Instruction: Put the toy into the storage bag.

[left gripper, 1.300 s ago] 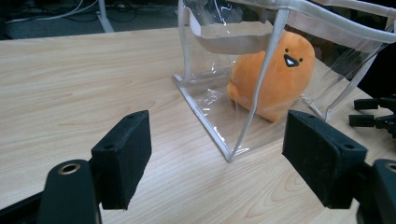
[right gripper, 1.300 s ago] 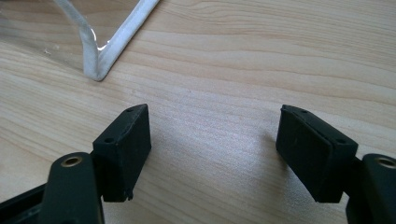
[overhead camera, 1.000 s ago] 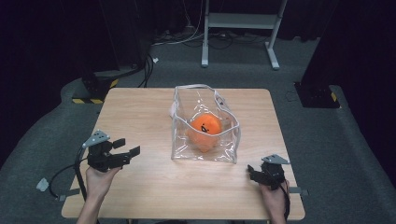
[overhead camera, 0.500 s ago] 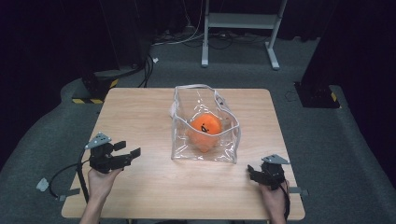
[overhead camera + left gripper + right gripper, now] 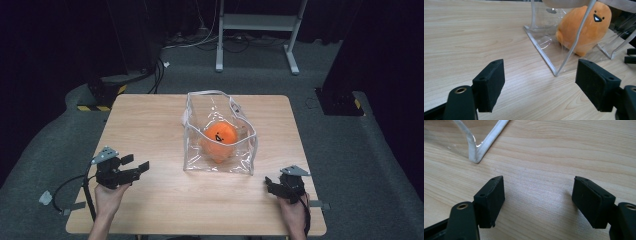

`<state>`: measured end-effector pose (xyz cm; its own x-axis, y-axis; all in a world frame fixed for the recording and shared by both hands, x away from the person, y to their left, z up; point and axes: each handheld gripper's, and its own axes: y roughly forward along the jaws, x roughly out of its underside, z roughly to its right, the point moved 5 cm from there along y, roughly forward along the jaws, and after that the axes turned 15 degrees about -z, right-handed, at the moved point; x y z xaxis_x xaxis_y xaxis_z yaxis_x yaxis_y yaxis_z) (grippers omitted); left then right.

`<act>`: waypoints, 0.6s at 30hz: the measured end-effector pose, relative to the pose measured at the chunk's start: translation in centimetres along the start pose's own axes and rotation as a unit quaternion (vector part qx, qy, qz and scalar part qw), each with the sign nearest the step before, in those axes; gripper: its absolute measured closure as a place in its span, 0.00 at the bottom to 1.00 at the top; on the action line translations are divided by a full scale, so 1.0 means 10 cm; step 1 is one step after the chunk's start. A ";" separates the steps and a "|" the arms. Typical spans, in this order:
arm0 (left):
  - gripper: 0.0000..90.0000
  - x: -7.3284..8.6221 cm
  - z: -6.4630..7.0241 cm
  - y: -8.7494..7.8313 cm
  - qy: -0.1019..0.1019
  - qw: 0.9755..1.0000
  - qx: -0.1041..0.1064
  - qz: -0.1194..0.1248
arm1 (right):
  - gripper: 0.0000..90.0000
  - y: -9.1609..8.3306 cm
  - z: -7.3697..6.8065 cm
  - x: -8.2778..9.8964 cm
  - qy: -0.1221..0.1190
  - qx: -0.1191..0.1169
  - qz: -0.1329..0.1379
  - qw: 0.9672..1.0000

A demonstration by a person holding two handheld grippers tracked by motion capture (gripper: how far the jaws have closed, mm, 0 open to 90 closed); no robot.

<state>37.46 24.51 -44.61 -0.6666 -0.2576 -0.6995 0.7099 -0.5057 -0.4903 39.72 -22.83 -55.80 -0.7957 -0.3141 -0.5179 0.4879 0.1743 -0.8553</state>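
The orange plush toy with a black beak (image 5: 220,140) sits inside the clear plastic bag with white trim and handles (image 5: 218,134), which stands upright at the middle of the light wooden counter (image 5: 150,125). Judged status: the toy is bagged, or not yet removed; no grasp is in progress. The left tongs (image 5: 141,167) hover near the front-left corner, jaws spread, pointed toward the bag and well apart from it. The right tongs (image 5: 269,183) rest near the front-right corner, jaws spread and empty, just short of the bag's near corner (image 5: 477,155).
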 end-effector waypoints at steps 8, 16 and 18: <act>0.26 0.06 -0.06 0.02 -0.003 1.000 -0.005 0.001 | 0.29 0.00 0.00 0.00 0.000 0.000 0.000 1.000; 0.27 0.12 -0.11 0.09 -0.002 1.000 -0.019 -0.004 | 0.29 0.00 0.00 0.00 0.000 0.000 0.000 1.000; 0.27 0.13 -0.13 0.10 0.004 1.000 -0.027 -0.006 | 0.29 0.00 0.00 0.00 0.000 0.000 0.000 1.000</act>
<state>37.62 24.70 -46.66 -0.6730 -0.2463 -0.6975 0.7140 -0.4624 -0.5257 39.72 -22.82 -55.80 -0.7956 -0.3139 -0.5181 0.4882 0.1742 -0.8552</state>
